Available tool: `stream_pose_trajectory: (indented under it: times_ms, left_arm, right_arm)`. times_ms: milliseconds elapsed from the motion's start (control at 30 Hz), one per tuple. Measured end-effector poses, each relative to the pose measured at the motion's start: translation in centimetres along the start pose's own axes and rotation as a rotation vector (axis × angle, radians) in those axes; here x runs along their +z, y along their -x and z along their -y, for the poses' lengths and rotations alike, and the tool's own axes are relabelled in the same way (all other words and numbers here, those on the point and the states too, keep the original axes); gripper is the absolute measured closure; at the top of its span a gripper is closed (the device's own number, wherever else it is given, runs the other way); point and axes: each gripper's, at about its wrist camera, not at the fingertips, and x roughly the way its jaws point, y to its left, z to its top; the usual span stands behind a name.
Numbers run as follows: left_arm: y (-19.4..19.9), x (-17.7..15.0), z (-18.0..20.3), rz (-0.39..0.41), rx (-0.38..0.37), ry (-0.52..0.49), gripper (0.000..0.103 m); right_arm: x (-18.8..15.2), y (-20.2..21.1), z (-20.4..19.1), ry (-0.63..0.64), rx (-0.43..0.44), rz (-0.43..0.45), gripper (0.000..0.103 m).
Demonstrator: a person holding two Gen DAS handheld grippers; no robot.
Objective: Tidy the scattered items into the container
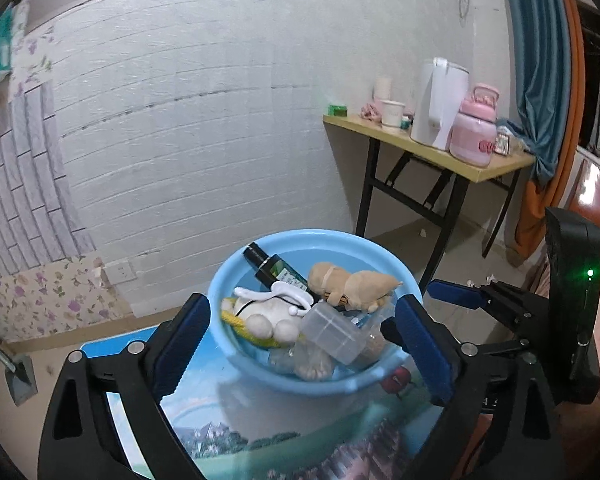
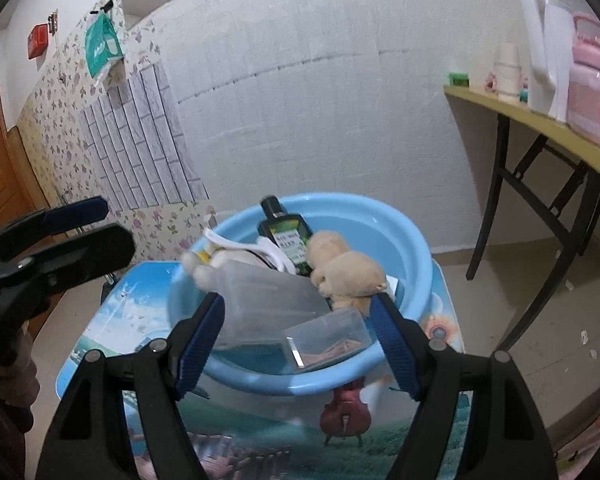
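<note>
A light blue basin (image 1: 236, 264) (image 2: 400, 236) stands on a small table with a printed landscape top (image 1: 260, 420) (image 2: 260, 432). In it lie a dark green bottle (image 1: 278, 270) (image 2: 288, 240), a tan plush toy (image 1: 352, 284) (image 2: 348, 268), a white plush toy (image 1: 268, 316), a clear plastic box (image 1: 332, 332) (image 2: 328, 338) and a larger clear container (image 2: 268, 300). My left gripper (image 1: 300, 340) is open and empty in front of the basin. My right gripper (image 2: 300, 344) is open and empty over the basin's near rim.
A folding table (image 1: 432, 148) (image 2: 540, 124) at the right holds a white kettle (image 1: 440, 100), a pink flask (image 1: 474, 128) and cups. A white brick wall lies behind. The other gripper shows at each view's edge (image 1: 472, 296) (image 2: 60, 240).
</note>
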Motion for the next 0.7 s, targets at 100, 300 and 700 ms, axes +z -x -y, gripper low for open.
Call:
stream_pose_trajectory:
  times_ms: [100,300,700]
  left_arm:
    - [1.8,-0.3,-0.6,0.018,0.013,0.027,0.006]
    - [5.4,-1.0,-2.0,0.058,0.058,0.065,0.005]
    - [8.0,-2.4,-2.5,0.07,0.09,0.08,0.0]
  right_arm:
    - [0.2,1.3,-1.4,0.013,-0.022,0.027,0.027]
    - [0.3,3.7,-3.8,0.013,-0.09,0.078,0.027]
    - [0.4,6.9,-6.3,0.025,-0.171,0.119,0.013]
